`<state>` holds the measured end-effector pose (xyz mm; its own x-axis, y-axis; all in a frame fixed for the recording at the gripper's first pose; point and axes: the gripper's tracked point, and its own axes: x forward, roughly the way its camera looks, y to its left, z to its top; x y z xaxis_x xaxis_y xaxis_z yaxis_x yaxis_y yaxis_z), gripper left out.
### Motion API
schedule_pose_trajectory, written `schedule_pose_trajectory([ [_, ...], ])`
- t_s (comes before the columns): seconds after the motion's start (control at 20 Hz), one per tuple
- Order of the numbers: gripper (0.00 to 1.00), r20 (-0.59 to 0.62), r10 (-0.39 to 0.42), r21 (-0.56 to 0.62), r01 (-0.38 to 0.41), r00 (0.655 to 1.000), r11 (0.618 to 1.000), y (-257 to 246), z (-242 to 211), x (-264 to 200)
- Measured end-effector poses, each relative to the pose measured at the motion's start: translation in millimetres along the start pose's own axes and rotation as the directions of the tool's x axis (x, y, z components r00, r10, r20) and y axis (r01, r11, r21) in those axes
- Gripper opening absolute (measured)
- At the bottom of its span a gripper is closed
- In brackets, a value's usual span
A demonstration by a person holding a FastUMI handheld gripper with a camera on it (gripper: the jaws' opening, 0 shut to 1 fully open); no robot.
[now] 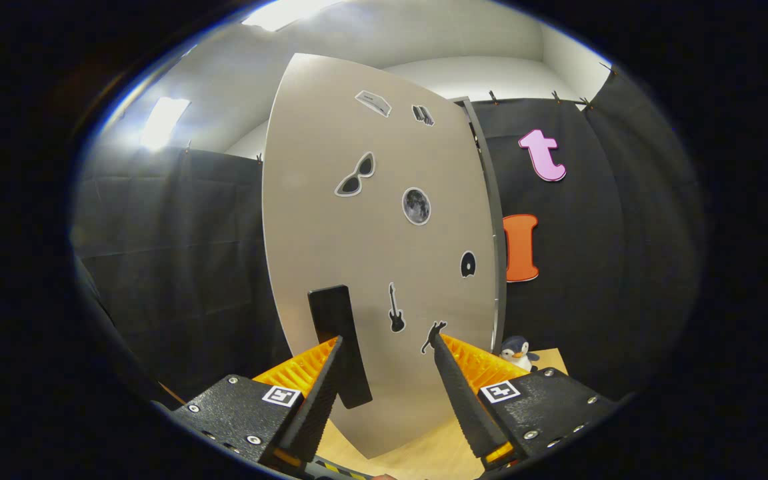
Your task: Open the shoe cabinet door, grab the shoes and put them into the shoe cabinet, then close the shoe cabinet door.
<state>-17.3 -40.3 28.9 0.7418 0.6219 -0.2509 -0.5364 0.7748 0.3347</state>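
Fingers of the hand-held gripper (387,347) stand spread apart before the shoe cabinet door (357,267), clamped on nothing. That door is a smooth, matt, pale panel with a faint sheen, its flat face bowed by the lens, and it stands swung partly outward just ahead of the fingers. A dark, flat, rectangular handle (339,343) sticks up from the door's lower half; the left finger crosses its lower part, and whether it touches the handle cannot be told. Small cut-out stickers dot the panel: sunglasses (355,175), a round moon (417,205), a guitar (395,308), a disc (468,264), and two more near the top too small to make out. A figure sticker is half covered by the right fingertip. Along the door's far edge runs a thin grey cabinet frame (491,200), the inside hidden behind the panel. Beyond the right finger a small plush penguin (516,351) sits on the light wooden floor (424,453), partly cut off by the finger. Creased black cloth hangs behind.
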Motion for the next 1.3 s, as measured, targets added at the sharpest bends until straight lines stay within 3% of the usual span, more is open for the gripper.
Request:
schedule_pose_trajectory([
  [0.85,0.92,-0.073,0.136,0.036,-0.133,0.988,0.990,6,-11,2],
  [1.3,0.94,-0.039,0.061,0.000,-0.061,0.997,0.998,6,-5,25],
])
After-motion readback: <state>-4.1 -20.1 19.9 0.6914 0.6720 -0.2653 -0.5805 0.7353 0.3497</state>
